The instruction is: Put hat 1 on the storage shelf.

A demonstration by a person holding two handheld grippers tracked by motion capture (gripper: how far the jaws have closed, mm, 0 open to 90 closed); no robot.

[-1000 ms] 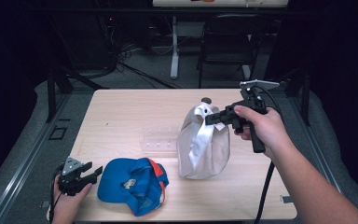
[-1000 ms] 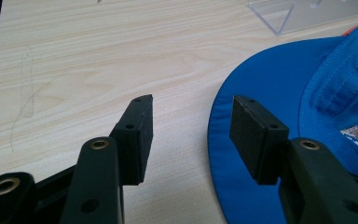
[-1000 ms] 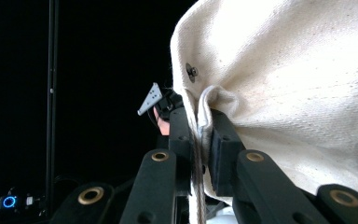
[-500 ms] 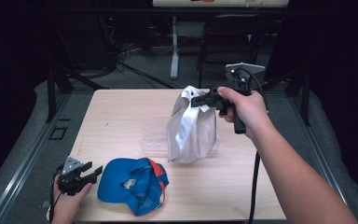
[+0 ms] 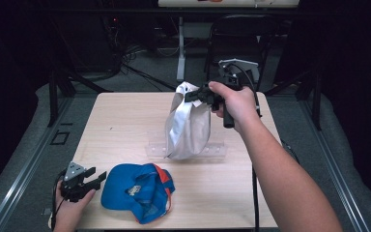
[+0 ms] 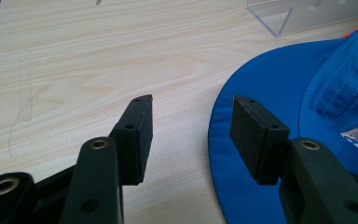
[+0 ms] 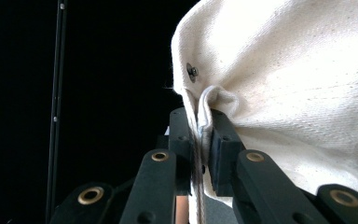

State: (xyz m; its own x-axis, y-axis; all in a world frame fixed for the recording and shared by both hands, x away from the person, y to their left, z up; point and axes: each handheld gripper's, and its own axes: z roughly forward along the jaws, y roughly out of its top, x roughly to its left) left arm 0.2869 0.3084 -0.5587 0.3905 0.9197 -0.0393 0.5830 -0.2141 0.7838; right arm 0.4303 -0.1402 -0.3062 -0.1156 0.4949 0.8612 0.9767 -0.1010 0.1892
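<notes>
Both grippers are built of black plastic — the left gripper [image 5: 91, 178] topped by a grey three-cornered plate, the right gripper [image 5: 192, 95] likewise. Brass-ringed screw holes are seen on the jaws; black cables trail away.

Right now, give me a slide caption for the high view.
Right hand-held gripper lifts white cap over clear stand; blue cap lies nearby.

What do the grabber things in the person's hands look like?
Both are black. The left gripper has two flat, blocky pads on arms with brass-ringed holes, and a grey three-cornered plate on top. The right gripper has a grey plate too, a stick handle, and a black cable hanging down. The person's forearms are bare, with no sleeves or gloves in sight.
</notes>
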